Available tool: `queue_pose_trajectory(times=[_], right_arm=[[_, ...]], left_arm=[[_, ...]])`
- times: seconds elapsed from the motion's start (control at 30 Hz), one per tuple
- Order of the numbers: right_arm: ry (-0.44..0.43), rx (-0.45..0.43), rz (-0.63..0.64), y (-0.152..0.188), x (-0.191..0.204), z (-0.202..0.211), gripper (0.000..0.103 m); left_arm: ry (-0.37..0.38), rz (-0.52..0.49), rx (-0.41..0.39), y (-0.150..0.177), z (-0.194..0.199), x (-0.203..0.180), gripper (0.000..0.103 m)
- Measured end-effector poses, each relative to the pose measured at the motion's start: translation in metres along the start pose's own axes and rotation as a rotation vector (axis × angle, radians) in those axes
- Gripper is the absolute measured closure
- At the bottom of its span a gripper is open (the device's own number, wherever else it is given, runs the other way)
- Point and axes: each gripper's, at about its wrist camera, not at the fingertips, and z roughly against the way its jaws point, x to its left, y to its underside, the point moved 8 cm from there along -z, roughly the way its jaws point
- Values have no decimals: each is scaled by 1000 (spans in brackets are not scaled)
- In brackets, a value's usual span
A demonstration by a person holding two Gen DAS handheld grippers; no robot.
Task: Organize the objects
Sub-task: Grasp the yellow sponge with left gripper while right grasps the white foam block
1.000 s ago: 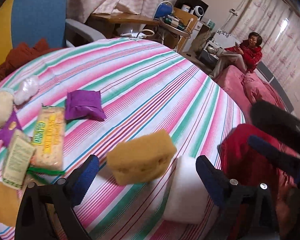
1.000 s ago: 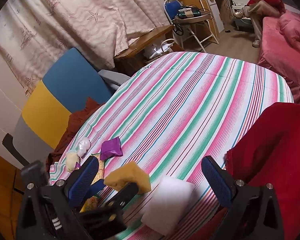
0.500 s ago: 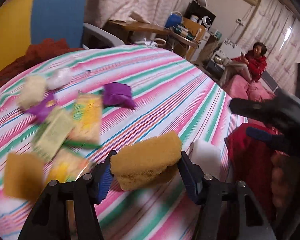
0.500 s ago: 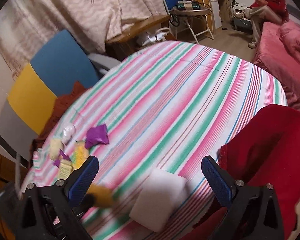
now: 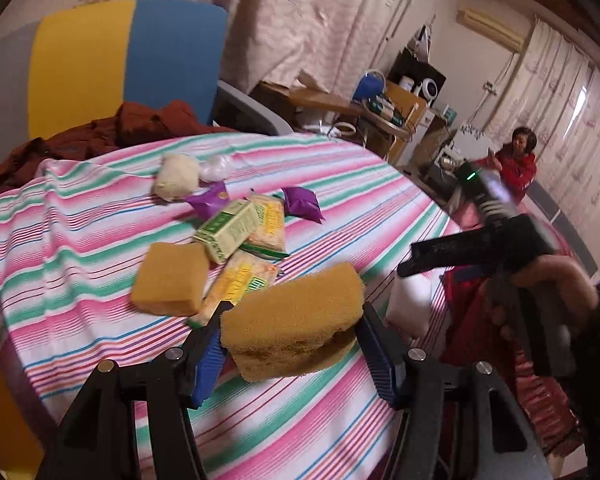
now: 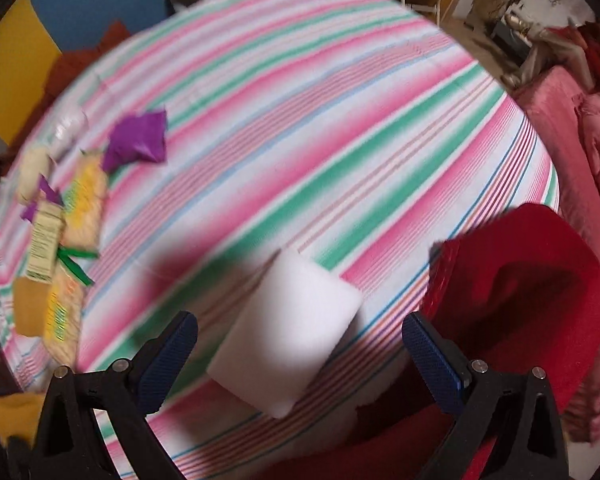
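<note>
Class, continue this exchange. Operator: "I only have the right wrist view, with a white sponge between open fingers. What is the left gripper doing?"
Observer: The left gripper is shut on a yellow sponge, held up off the striped tablecloth.
Operator: My left edge is blurred. Is there another yellow sponge?
Observer: Yes, a second yellow sponge lies flat on the cloth, next to a cracker packet.
Operator: How does my gripper look from there?
Observer: A hand grips the handle of the right gripper, which is above the white sponge.
</note>
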Motion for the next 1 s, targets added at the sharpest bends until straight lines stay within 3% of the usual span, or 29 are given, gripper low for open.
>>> queue_pose_trajectory(times=[0.1,0.23,0.3,0.33,0.43,0.53,0.63,0.77,0.9,1.0], right_arm=[[21,78,20,4,0,-13,0],[-26,137,21,9,5,-24,1],[-47,143,30,11,8,-27,18],[-13,142,39,13,6,-29,28],[-14,119,40,14,2,-26,35],[-40,64,32,15,-2,-16,37],[-51,-54,75,18,2,8,37],[-165,-163,137,29,27,45,37],[-297,-250,280,33,97,87,36],[-402,-301,414,56,164,117,36]], left_arm=[[3,12,-28,1,16,7,40],[4,35,-60,3,35,17,40],[3,42,-69,5,41,21,40],[-3,47,-75,6,45,24,40],[-12,60,-86,11,54,30,40],[-24,76,-99,15,62,36,40],[-39,82,-109,19,70,42,40],[-73,102,-125,24,83,56,40],[-109,145,-150,28,99,74,40],[-149,182,-185,30,120,91,40]])
